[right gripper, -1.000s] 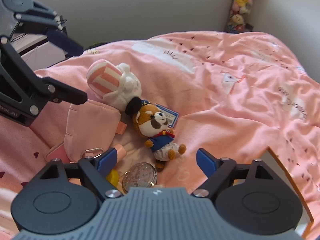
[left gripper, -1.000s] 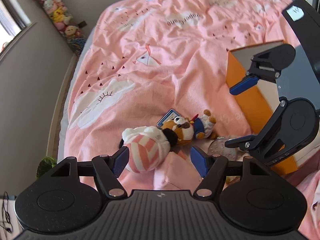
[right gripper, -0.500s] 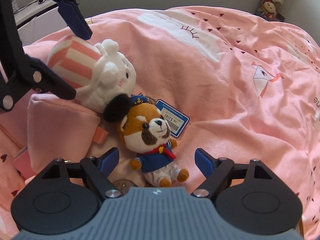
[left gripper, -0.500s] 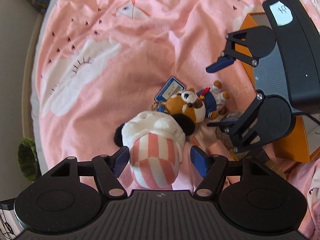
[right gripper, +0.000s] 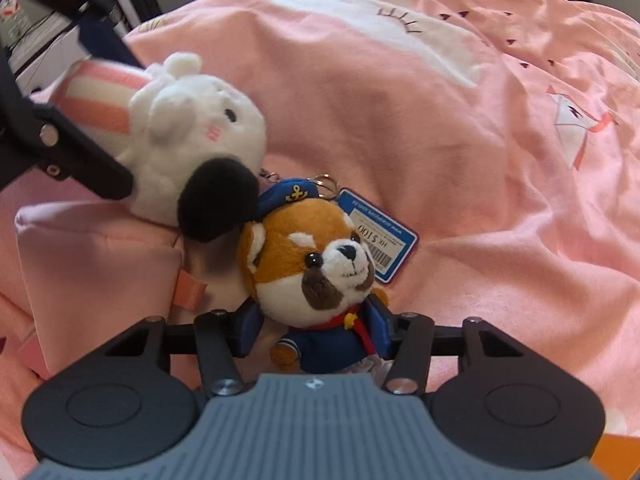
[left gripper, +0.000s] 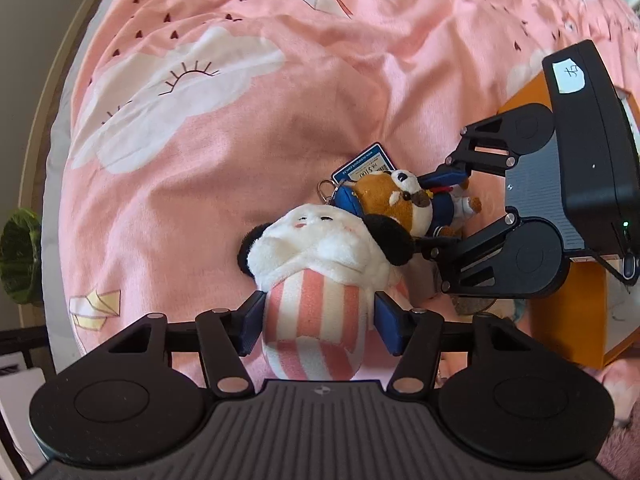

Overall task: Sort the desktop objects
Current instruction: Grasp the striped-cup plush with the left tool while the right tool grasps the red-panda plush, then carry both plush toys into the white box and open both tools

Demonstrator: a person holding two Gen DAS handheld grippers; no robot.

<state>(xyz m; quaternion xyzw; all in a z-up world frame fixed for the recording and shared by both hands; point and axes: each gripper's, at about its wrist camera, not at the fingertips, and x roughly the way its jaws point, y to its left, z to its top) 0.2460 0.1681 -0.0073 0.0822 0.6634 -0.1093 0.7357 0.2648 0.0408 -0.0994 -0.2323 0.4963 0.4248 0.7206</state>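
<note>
A white plush with a pink-and-white striped body lies on the pink bedspread. My left gripper has its blue pads against both sides of the striped body. The plush also shows in the right wrist view. A brown red-panda plush in a blue sailor suit lies beside it with a blue price tag. My right gripper has its pads against both sides of the sailor body. The red panda also shows in the left wrist view.
A pink pouch lies under the white plush. An orange box stands at the right, partly behind my right gripper. A green object sits off the bed's left edge.
Both grippers have moved forward and down onto the plushes. Both have narrowed from wide open until their pads touch the toys' bodies.
</note>
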